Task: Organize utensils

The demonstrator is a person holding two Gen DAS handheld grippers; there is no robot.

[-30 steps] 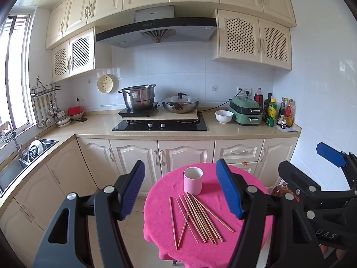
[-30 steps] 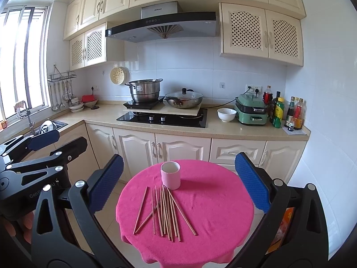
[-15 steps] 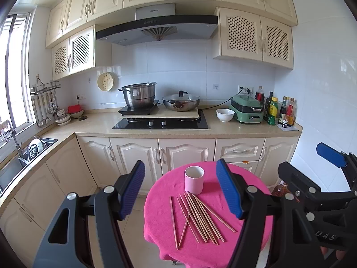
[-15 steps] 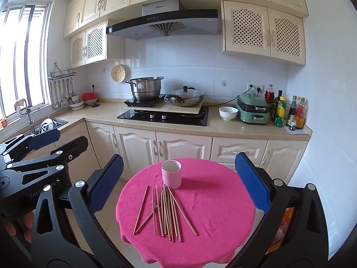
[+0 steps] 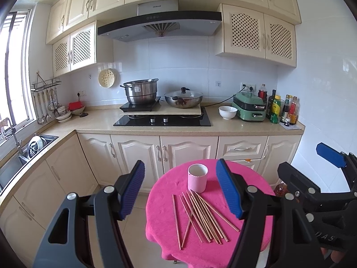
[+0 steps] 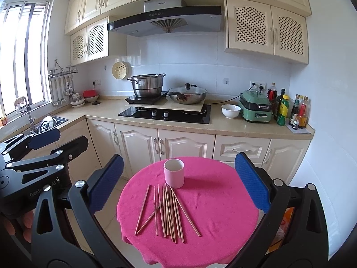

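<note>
While both grippers hang above round table [image 6: 223,212], fingers spread wide, empty: left gripper [image 5: 180,188], right gripper [image 6: 178,184]. Pink cup [image 6: 174,173] between right fingertips; chopsticks [image 6: 169,212] loose just before cup. Left view alone shows floor bottle [image 5: 281,188]; right view alone shows person's fingers [image 6: 26,223] under left gripper.
</note>
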